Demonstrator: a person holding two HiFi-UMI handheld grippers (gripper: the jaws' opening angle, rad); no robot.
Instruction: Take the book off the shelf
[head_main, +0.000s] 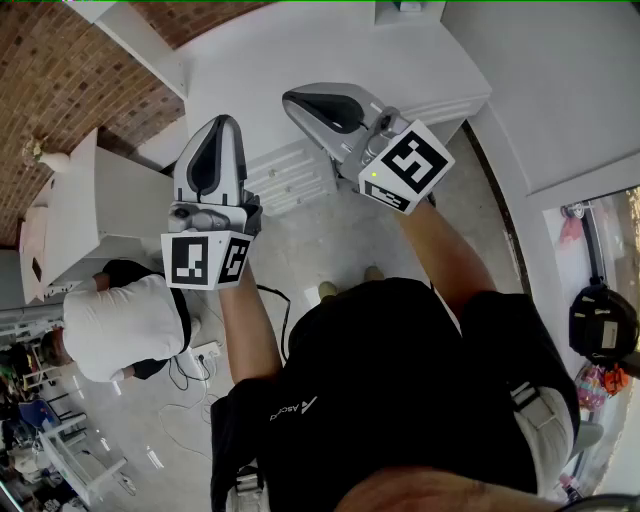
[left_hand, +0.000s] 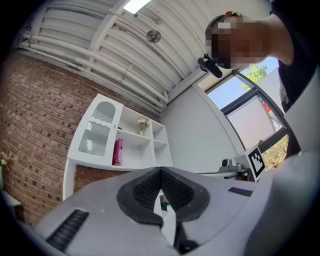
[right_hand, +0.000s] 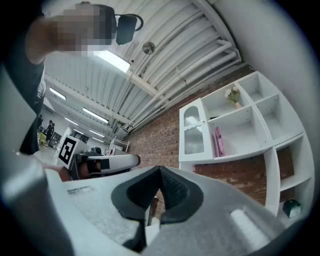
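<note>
A pink book (left_hand: 118, 151) stands upright in a compartment of the white wall shelf (left_hand: 150, 161), to the right of its glass door. The right gripper view shows the same book (right_hand: 218, 142) in the shelf (right_hand: 272, 152) against the brick wall. Both grippers are held up, well away from the shelf. My left gripper (left_hand: 161, 171) is shut with nothing between its pads. My right gripper (right_hand: 160, 170) is also shut and empty. In the head view the left gripper (head_main: 222, 127) points away from me and the right gripper (head_main: 296, 100) points to the left.
A small vase of flowers (left_hand: 142, 125) sits in the compartment above the book. A green object (right_hand: 291, 208) lies on a lower shelf. A person in a white shirt (head_main: 125, 325) crouches on the floor at my left, beside cables (head_main: 185, 385). White drawers (head_main: 290, 175) stand ahead.
</note>
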